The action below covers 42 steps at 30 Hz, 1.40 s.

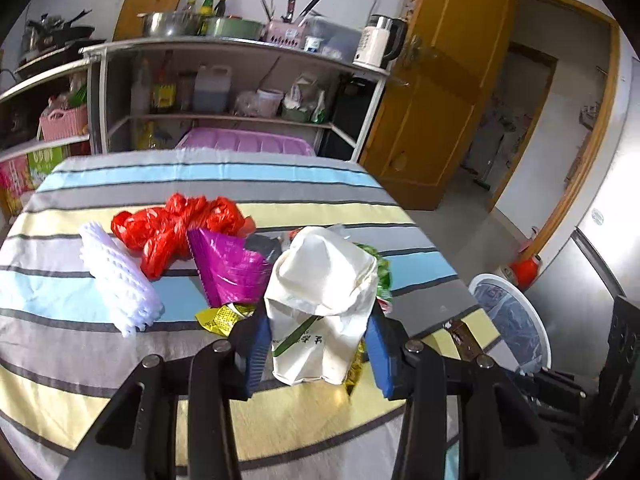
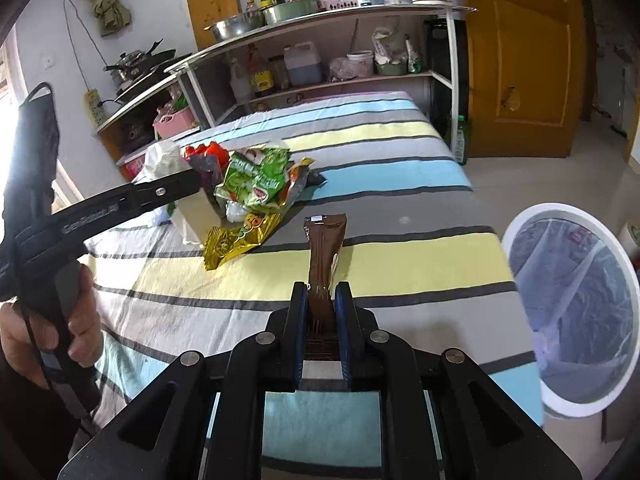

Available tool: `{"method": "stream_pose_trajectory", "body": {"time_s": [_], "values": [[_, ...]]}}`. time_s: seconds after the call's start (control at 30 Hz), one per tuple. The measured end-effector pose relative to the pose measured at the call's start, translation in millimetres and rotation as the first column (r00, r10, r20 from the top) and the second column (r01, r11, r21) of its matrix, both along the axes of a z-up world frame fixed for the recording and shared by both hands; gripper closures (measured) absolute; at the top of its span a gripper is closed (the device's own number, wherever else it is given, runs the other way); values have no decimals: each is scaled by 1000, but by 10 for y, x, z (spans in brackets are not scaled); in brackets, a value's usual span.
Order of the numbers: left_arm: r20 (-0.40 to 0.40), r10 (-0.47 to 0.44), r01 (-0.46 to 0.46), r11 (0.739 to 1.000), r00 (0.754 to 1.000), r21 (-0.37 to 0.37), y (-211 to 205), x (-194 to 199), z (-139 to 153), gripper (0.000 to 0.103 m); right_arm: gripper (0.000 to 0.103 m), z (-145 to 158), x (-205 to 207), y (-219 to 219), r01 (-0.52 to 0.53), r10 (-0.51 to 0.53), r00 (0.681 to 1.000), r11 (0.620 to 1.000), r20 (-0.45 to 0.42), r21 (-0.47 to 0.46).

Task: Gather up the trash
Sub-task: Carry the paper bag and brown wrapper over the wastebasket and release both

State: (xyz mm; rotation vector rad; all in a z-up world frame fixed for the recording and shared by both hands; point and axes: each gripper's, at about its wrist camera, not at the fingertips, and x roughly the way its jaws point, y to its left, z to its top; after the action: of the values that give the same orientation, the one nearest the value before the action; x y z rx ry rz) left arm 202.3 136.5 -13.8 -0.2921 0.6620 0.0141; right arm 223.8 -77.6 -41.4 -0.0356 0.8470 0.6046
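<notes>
Likely the crumpled paper cup point(image 1: 320, 300), pinched loosely by the left hand-held gripper point(image 1: 316, 344), slips before the bin point(image 2: 568, 312), while the right hand-held gripper point(image 2: 322, 320) clamps a brown wrapper point(image 2: 324, 252).

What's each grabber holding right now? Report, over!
Left gripper shut on crumpled paper cup. Right gripper shut on brown wrapper. White bin open beside table, path clear. More trash piled on striped cloth.

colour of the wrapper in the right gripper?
Brown: a long, glossy snack wrapper. Clearest in the right wrist view.
</notes>
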Motion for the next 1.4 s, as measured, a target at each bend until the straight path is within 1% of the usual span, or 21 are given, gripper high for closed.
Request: {"method": "stream_pose_trajectory", "body": {"time_s": [0.2, 0.33, 0.6, 0.77, 0.97, 1.17, 1.4], "values": [[30, -29, 29, 1000, 999, 5, -124, -174, 226, 58, 88, 163, -129, -187, 32, -32, 999, 999, 35, 17], [51, -64, 63, 998, 997, 8, -300, -249, 376, 58, 88, 284, -227, -329, 57, -58, 996, 998, 60, 27], [62, -157, 157, 988, 986, 9, -764, -224, 498, 58, 88, 452, -338, -736, 121, -124, 988, 992, 97, 35], [53, -225, 225, 974, 973, 9, -1087, -157, 514, 58, 88, 515, -364, -1043, 178, -182, 977, 983, 110, 42], [43, -304, 304, 953, 952, 12, -1455, -20, 539, 58, 88, 528, -362, -1386, 244, -249, 962, 968, 115, 50], [42, -369, 368, 930, 929, 16, -1793, 146, 555, 58, 88, 484, -271, -1674, 305, -309, 945, 951, 109, 49], [20, -427, 427, 904, 904, -2, -2086, 393, 446, 58, 88, 360, -137, -1952, 353, -355, 931, 935, 86, 41]]}}
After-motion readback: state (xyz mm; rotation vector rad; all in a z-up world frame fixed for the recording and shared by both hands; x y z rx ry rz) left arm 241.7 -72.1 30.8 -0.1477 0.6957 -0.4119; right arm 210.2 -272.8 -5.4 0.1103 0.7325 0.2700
